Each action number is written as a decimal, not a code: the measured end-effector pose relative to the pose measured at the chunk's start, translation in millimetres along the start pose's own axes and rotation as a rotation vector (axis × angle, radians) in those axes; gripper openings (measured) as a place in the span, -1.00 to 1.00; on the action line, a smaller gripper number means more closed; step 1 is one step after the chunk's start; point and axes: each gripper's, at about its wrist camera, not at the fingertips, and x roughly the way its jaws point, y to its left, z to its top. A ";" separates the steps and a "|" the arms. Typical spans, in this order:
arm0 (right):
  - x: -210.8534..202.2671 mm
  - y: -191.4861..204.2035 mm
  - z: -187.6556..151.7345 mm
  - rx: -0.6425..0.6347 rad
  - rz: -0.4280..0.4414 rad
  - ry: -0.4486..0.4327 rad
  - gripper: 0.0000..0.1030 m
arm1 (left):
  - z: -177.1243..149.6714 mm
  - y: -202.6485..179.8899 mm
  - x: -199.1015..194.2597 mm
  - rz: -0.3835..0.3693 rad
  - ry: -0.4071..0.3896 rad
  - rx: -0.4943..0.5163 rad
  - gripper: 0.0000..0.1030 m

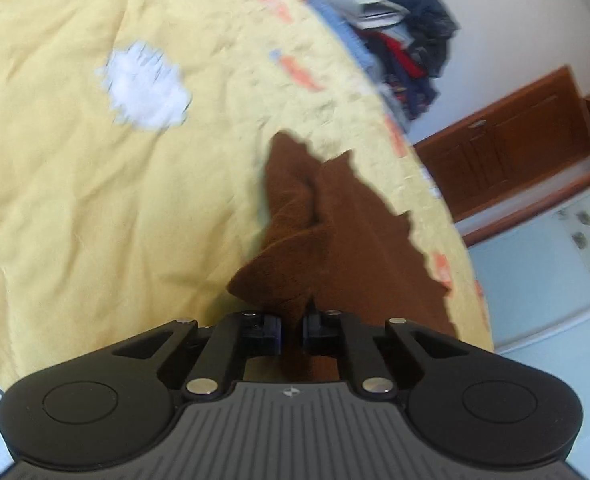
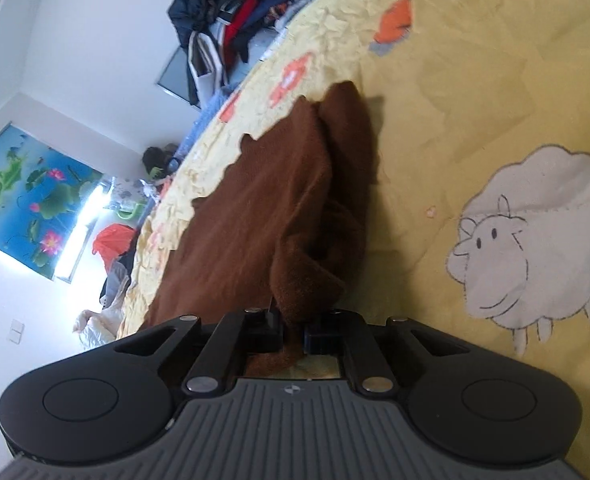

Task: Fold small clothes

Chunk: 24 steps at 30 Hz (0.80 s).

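Note:
A brown fleece garment (image 1: pixel 335 232) lies on a yellow bedspread (image 1: pixel 95 200) near the bed's edge. My left gripper (image 1: pixel 292 328) is shut on a bunched edge of the brown garment and lifts that part off the bed. In the right wrist view the same brown garment (image 2: pixel 271 208) stretches away from me, partly folded over itself. My right gripper (image 2: pixel 293 334) is shut on another bunched edge of it. The cloth between each pair of fingers hides the pads.
The yellow bedspread (image 2: pixel 475 92) carries white sheep prints (image 2: pixel 535 240) and orange flowers. A pile of dark clothes (image 2: pixel 231 16) sits beyond the bed by the wall; it also shows in the left wrist view (image 1: pixel 399 40). A wooden cabinet (image 1: pixel 515 148) stands past the bed's edge.

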 end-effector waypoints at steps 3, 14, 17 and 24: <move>-15.5 11.1 -3.6 -0.053 0.000 0.005 -0.73 | 3.5 -6.7 -12.2 0.013 -0.015 0.111 -0.86; -50.2 10.4 14.1 -0.047 -0.040 -0.177 0.72 | -10.9 6.0 1.1 -0.076 -0.029 -0.075 0.62; -52.7 17.7 29.2 -0.052 -0.013 -0.206 0.72 | -16.9 -14.0 9.9 -0.023 -0.061 -0.019 0.65; -21.0 40.8 39.7 -0.107 0.092 -0.119 0.73 | -11.1 -54.6 34.6 0.187 -0.077 0.118 -0.81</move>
